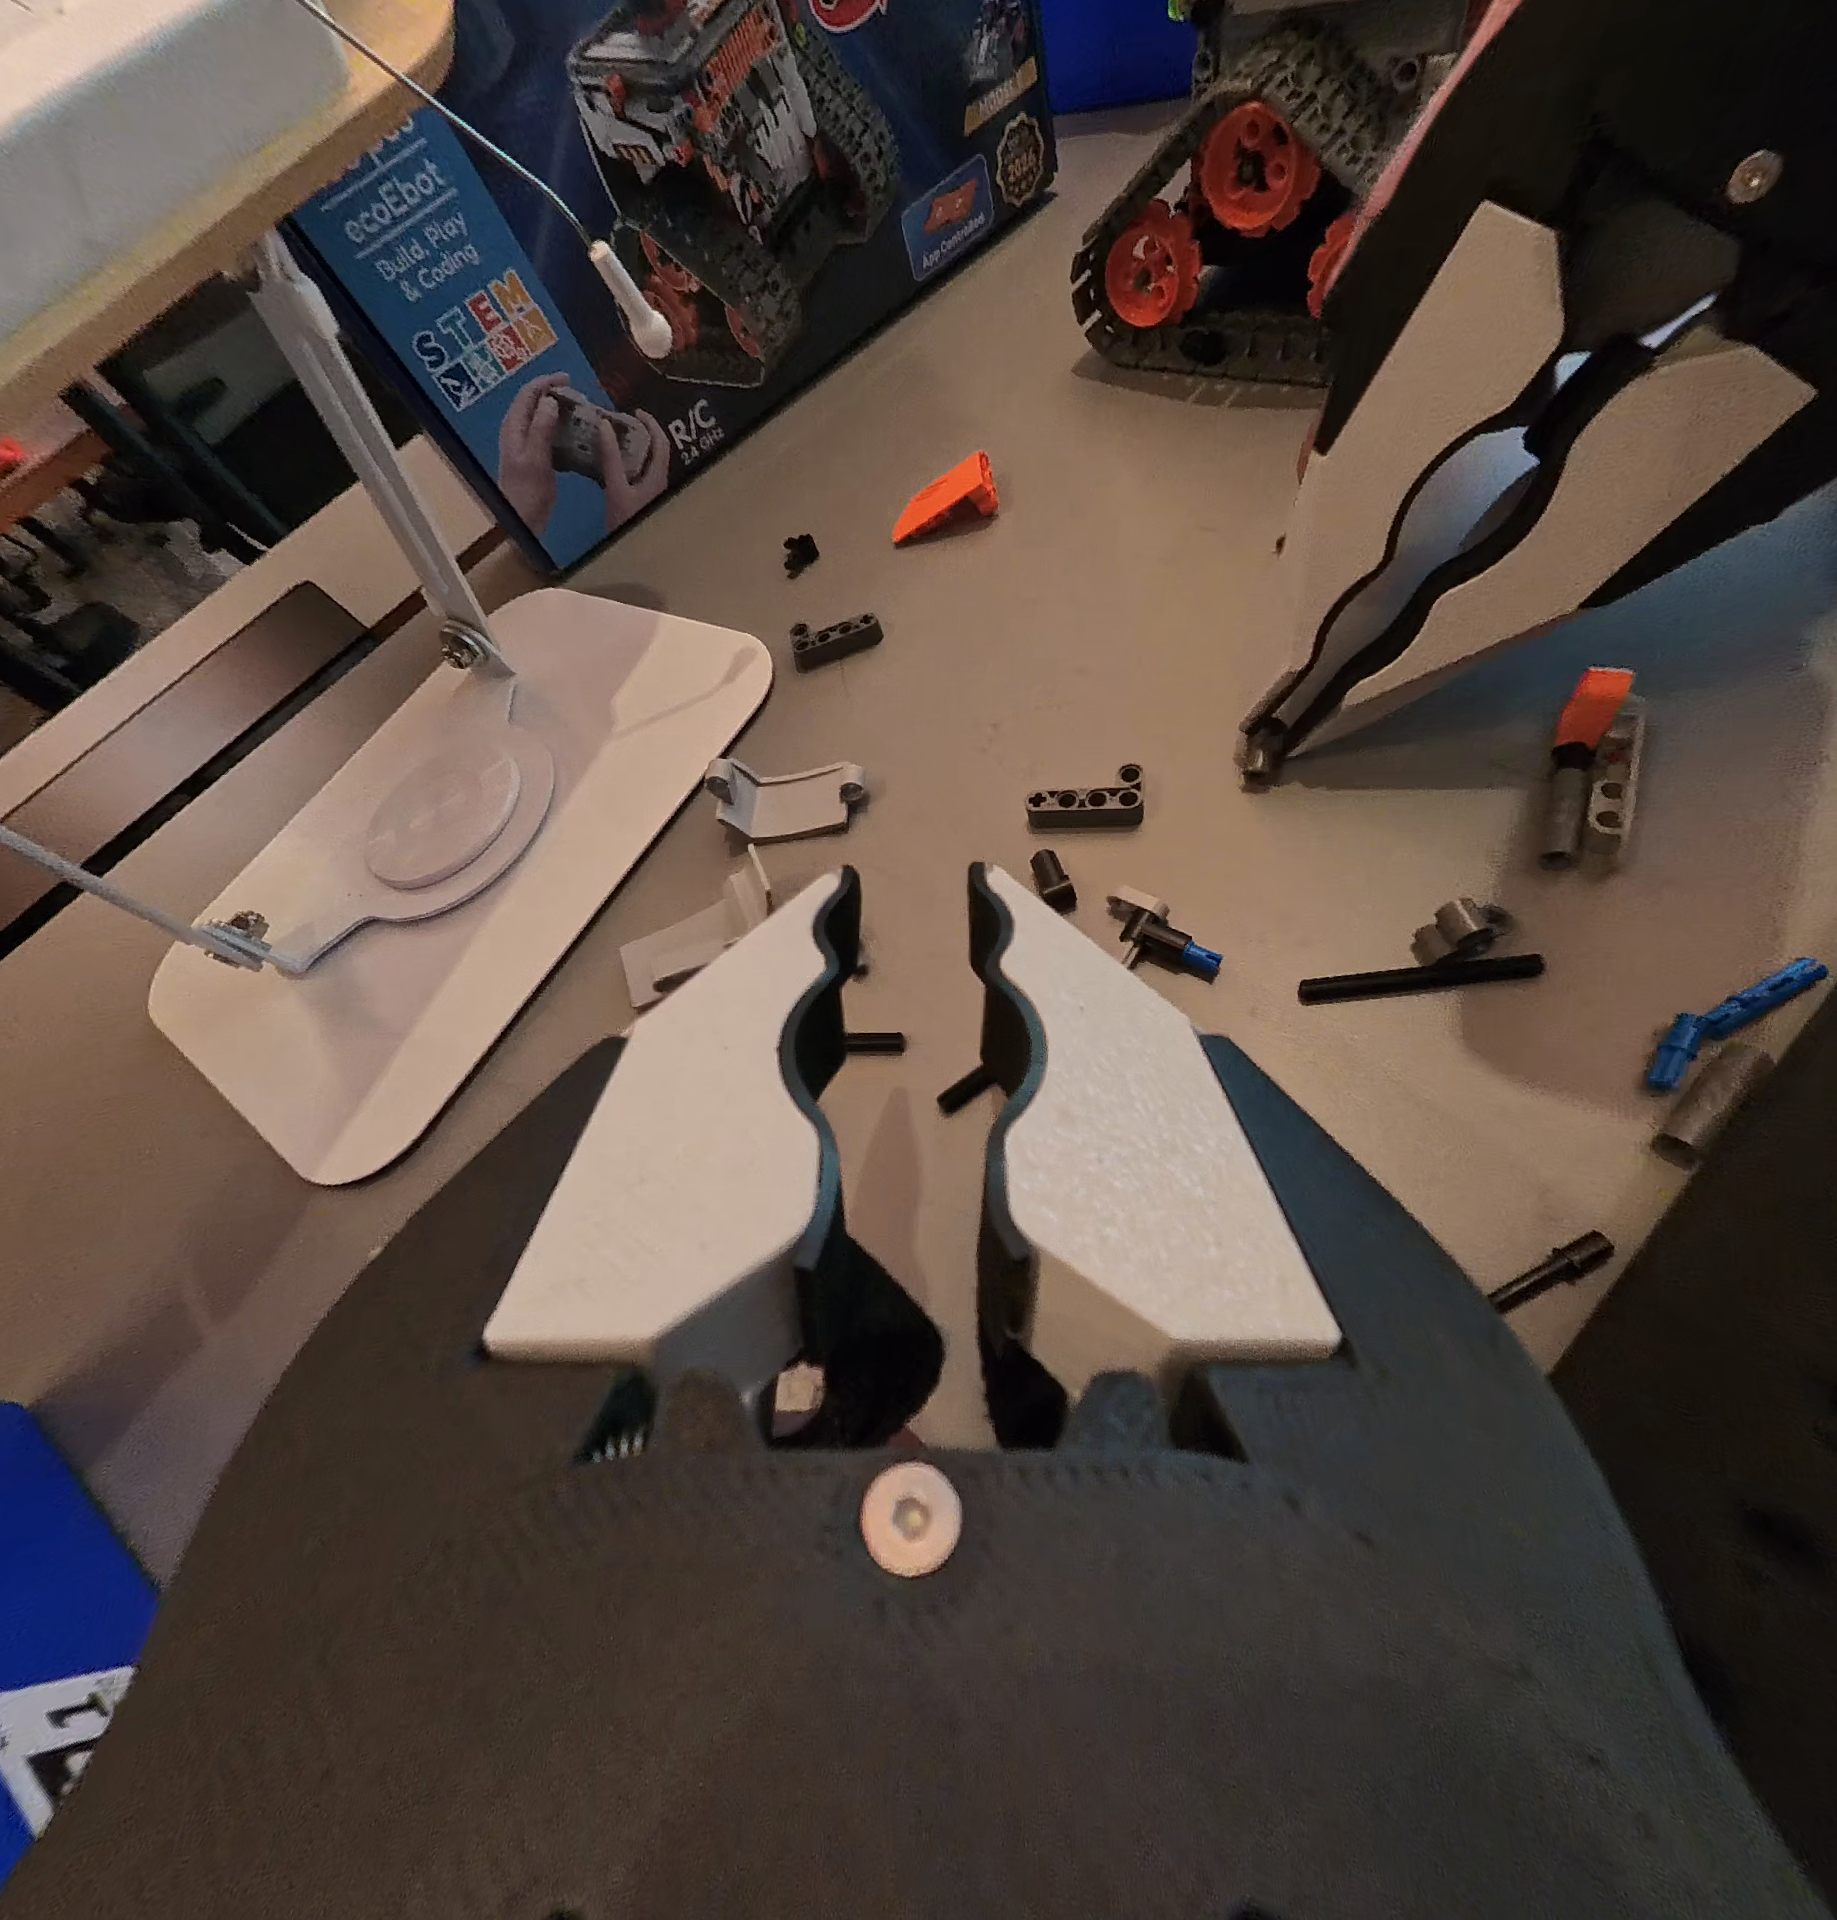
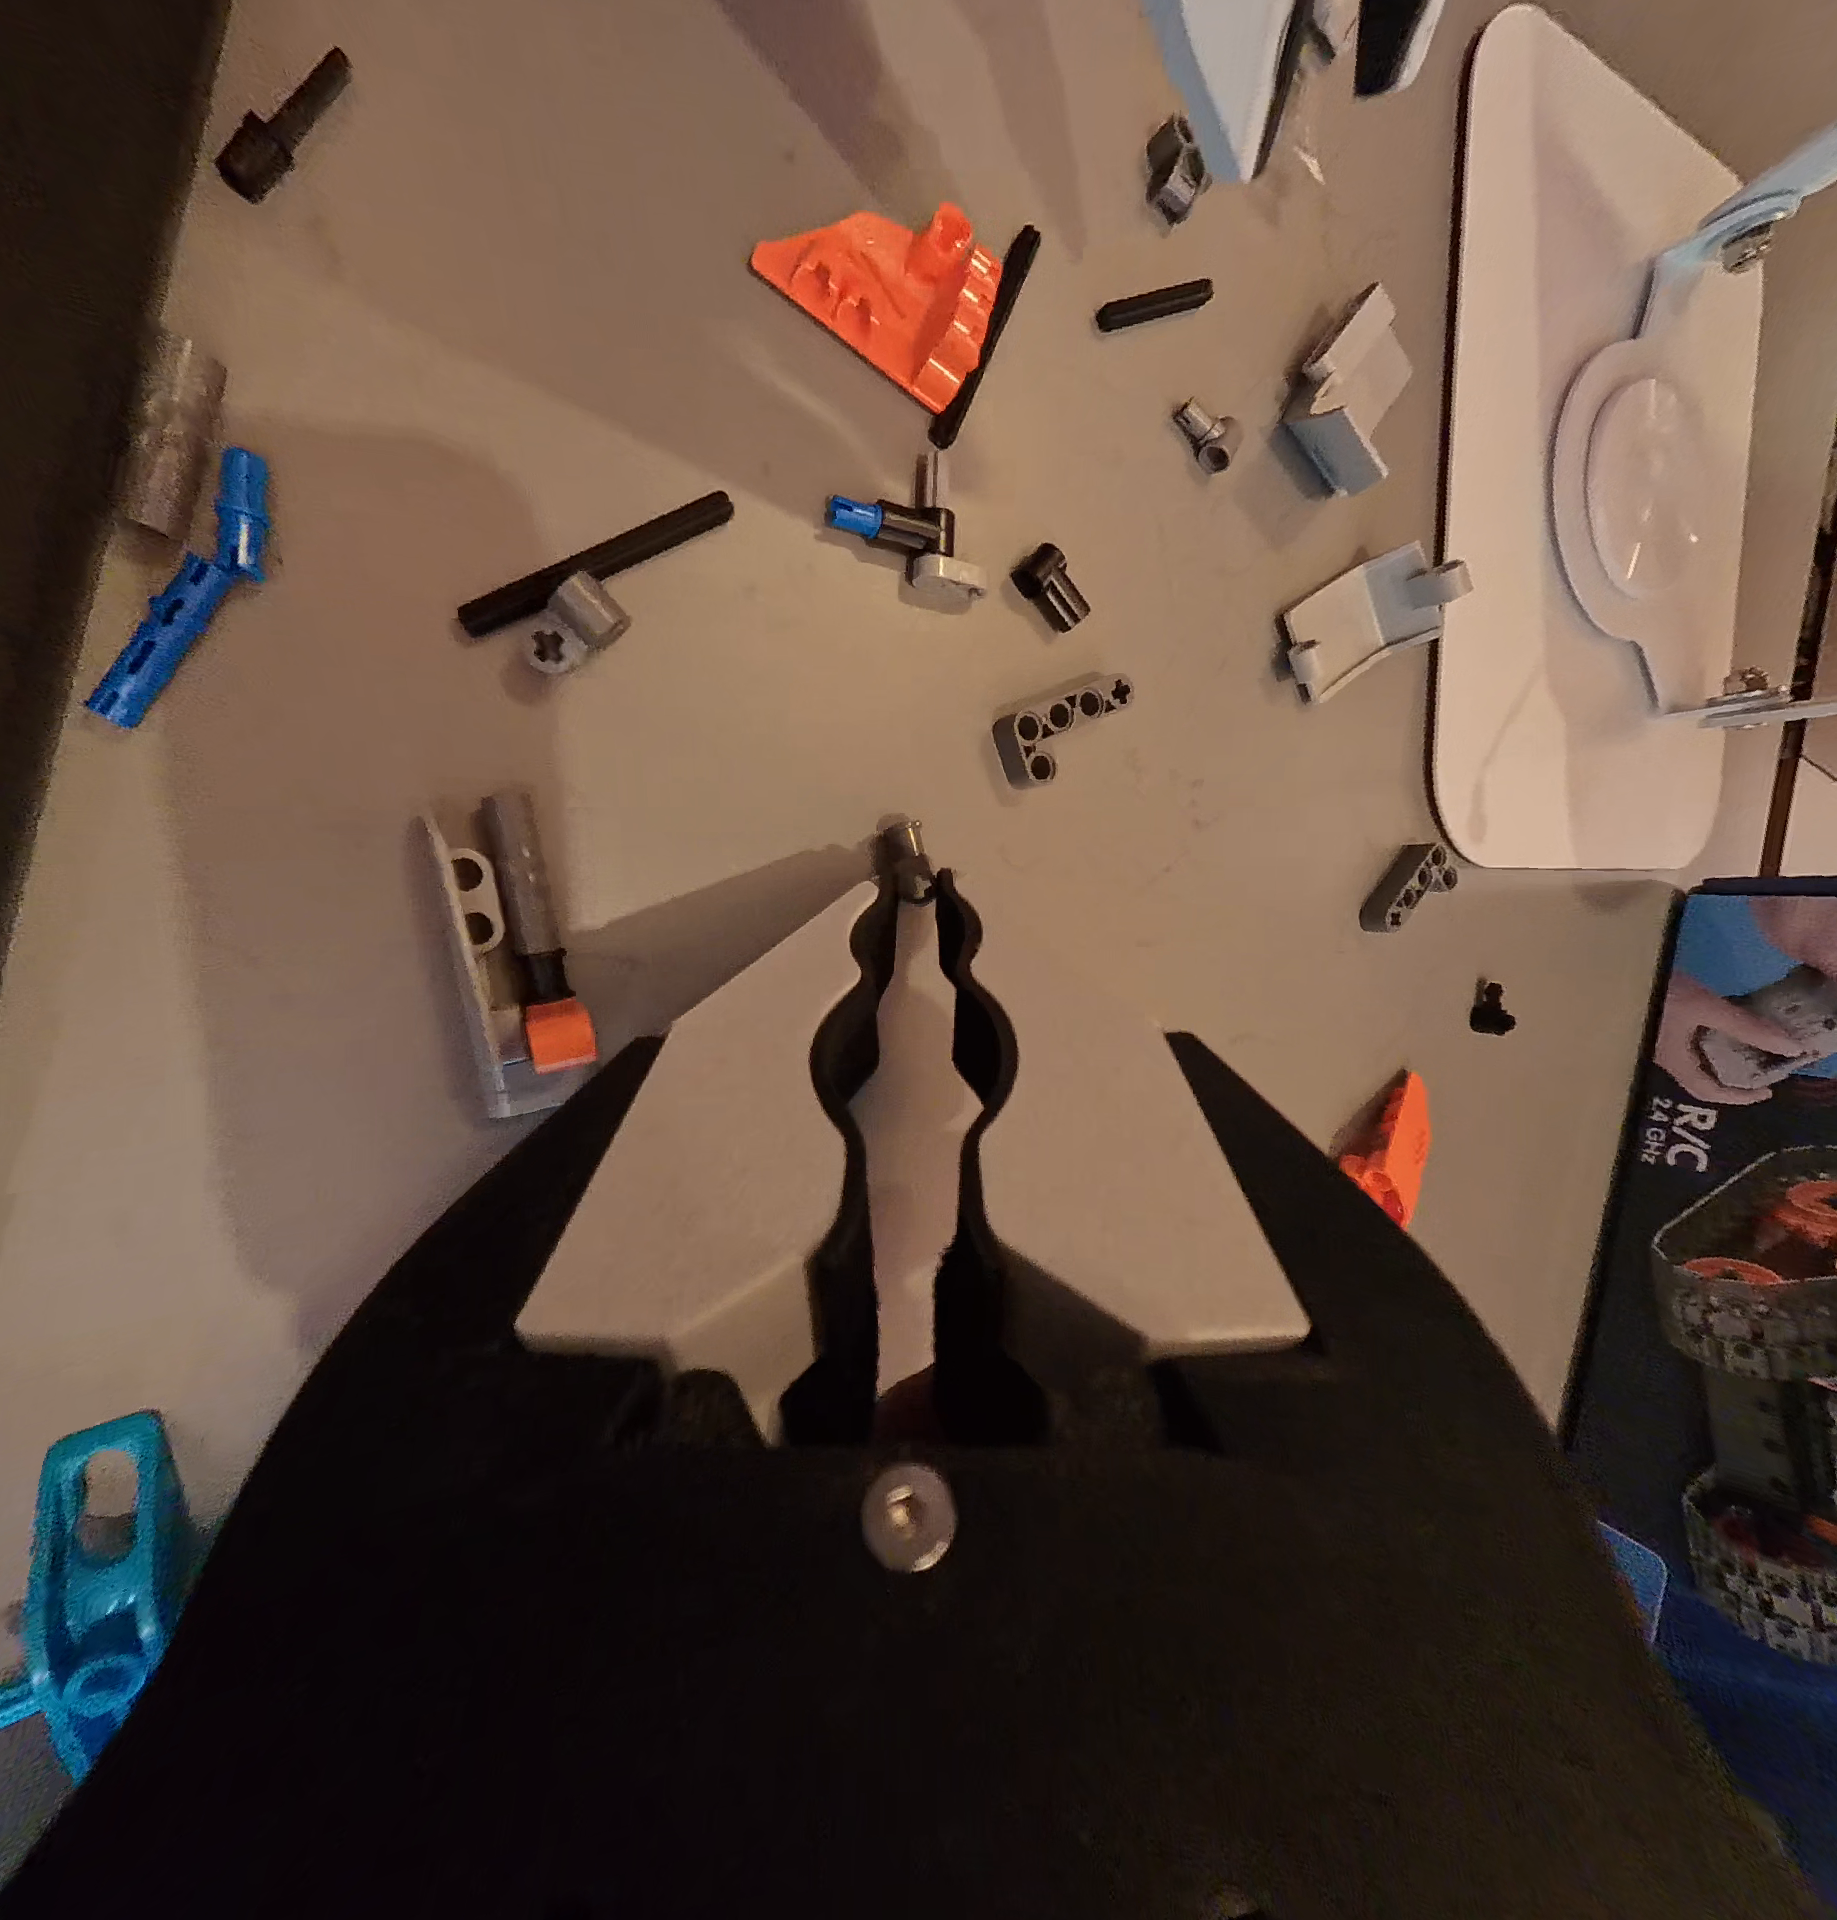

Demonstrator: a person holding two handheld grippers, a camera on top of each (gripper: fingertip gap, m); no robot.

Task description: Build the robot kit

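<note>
My right gripper (image 2: pixel 912 885) is shut on a small grey pin (image 2: pixel 901 844) at its fingertips, low over the beige table. It also shows in the left wrist view (image 1: pixel 1269 736), with the grey pin (image 1: pixel 1257 761) at its tips. My left gripper (image 1: pixel 914 883) is open and empty, above short black axles (image 1: pixel 872 1039) and a grey curved panel (image 1: pixel 784 795). Nearest the right gripper are a dark L-shaped beam (image 2: pixel 1059 722) and a grey beam with an orange-tipped shaft (image 2: pixel 509 956).
Loose building parts lie scattered: an orange panel (image 2: pixel 893 301), a long black axle (image 2: pixel 592 566), blue connectors (image 2: pixel 181 592). A white stand base (image 1: pixel 457 883) sits left. A blue toy box (image 1: pixel 685 260) and a tracked model (image 1: pixel 1226 229) stand at the back. Tip to tip, the grippers are about 12 cm apart.
</note>
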